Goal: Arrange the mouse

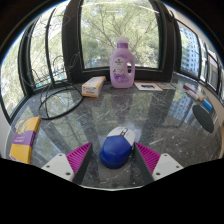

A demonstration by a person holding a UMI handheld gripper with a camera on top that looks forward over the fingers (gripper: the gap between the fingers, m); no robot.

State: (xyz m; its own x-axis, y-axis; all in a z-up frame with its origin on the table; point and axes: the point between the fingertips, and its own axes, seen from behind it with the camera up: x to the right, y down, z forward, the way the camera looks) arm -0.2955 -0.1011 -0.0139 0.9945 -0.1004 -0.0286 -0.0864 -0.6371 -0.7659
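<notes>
Down low, hand-held gripper (115,160) spread wide, magenta pads (77,157) facing inward on each finger. Blue mouse (117,150) resting on the bench (90,118) between the fingers, a gap visible at either side, neither pad pressing on it. White piece just behind the mouse, touching or nearly touching its far end; cannot tell what it is.

Further off, beyond the fingers, purple bottle (122,64) with a white cap standing upright near the window (110,25). Just beside it, to its left, small orange-and-white box (93,86) lying flat. Dark cable (55,100) looping across the glossy dark bench surface left of the box. Near the left finger, yellow-and-purple packet (25,139) lying at the bench edge, well apart from the mouse. Flat paper (147,86) lying right of the bottle. Blue-and-dark objects (200,108) at the far right of the bench, too distorted to name.

Trees showing through the dark-framed window panes behind the bottle. Bright reflections of the panes spread over the bench top around the mouse.
</notes>
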